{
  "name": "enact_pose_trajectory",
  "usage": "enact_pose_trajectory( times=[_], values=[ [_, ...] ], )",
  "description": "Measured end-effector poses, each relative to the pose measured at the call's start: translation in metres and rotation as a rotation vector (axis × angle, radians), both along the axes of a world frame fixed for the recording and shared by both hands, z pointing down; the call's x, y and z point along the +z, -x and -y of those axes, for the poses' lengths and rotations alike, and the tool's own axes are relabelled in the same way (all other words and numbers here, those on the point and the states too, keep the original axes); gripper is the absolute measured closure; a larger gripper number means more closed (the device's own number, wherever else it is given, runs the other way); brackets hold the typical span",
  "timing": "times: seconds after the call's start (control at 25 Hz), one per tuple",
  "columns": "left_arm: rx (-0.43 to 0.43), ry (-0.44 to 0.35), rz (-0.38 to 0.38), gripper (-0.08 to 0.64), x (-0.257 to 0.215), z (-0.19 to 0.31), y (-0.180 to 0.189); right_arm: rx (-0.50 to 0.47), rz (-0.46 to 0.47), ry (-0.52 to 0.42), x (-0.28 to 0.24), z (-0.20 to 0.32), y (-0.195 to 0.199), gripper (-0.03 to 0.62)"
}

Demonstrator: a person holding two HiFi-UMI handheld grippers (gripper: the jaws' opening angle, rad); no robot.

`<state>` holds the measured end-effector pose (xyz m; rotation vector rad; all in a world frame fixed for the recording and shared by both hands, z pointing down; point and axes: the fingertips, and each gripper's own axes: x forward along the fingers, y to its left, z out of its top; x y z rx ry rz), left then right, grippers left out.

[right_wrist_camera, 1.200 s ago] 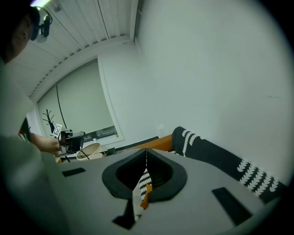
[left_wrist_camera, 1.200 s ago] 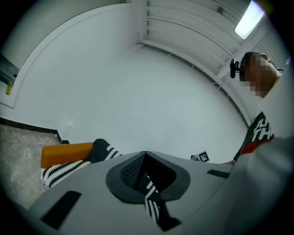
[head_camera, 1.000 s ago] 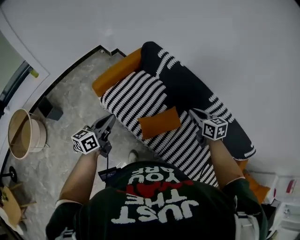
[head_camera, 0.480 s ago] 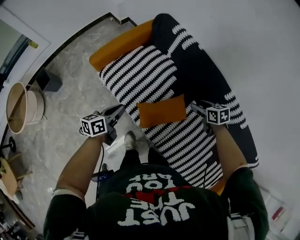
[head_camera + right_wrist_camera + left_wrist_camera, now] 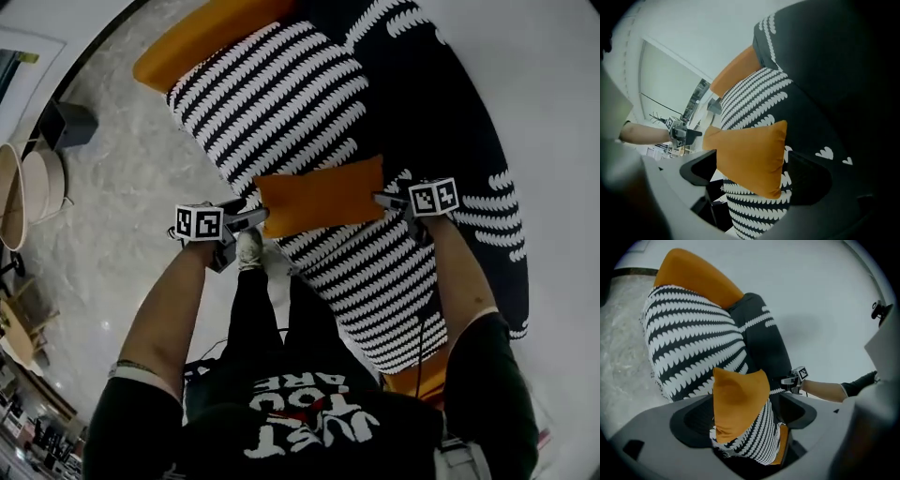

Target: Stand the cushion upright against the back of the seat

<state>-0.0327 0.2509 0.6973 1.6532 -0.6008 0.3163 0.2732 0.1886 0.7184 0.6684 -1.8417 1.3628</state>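
Observation:
An orange cushion [image 5: 319,195] lies flat across the front part of the black-and-white striped seat [image 5: 281,103]. The dark seat back [image 5: 441,103] rises behind it. My left gripper [image 5: 255,217] is at the cushion's left end and my right gripper [image 5: 384,200] at its right end. Both jaws have just been opening. In the left gripper view the cushion [image 5: 738,401] sits between wide jaws with a gap on each side. The right gripper view shows the same cushion [image 5: 750,154] between spread jaws, unpressed.
An orange armrest [image 5: 197,37] caps the sofa's far end. A pale round basket [image 5: 19,197] and a dark box [image 5: 66,127] stand on the marble floor [image 5: 122,234] to the left. A shoe [image 5: 248,248] is by the seat's front edge. A white wall backs the sofa.
Both grippers have come down from above the seat to the two ends of the cushion. Their jaws have gone from shut to open. The cushion has not moved.

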Motion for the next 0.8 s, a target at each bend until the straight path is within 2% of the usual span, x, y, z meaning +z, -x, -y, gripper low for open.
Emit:
enact_pose_trajectory(
  times=[0.16, 0.32, 0.4, 0.56, 0.6, 0.68, 0.8],
  values=[
    [0.012, 0.065, -0.016, 0.084, 0.060, -0.028, -0.026, -0.017, 0.060, 0.076, 0.068, -0.020, 0.002, 0.091],
    [0.051, 0.093, -0.002, 0.080, 0.106, -0.040, -0.039, -0.049, 0.127, 0.142, 0.113, -0.033, 0.027, 0.083],
    [0.061, 0.121, -0.039, 0.080, 0.108, -0.040, -0.045, -0.037, 0.119, 0.152, 0.115, -0.030, 0.037, 0.084],
    [-0.008, 0.158, -0.143, 0.081, 0.082, -0.028, -0.052, 0.019, 0.133, 0.192, 0.088, -0.023, 0.047, 0.087],
    [-0.009, 0.158, -0.159, 0.089, 0.074, -0.026, -0.056, 0.016, 0.136, 0.203, 0.078, -0.023, 0.047, 0.099],
    [0.002, 0.139, -0.182, 0.144, 0.058, -0.020, -0.060, 0.008, 0.141, 0.202, 0.063, -0.018, 0.051, 0.171],
    [0.026, 0.101, -0.187, 0.198, 0.044, -0.014, -0.061, 0.012, 0.137, 0.156, 0.055, -0.015, 0.058, 0.262]
  ],
)
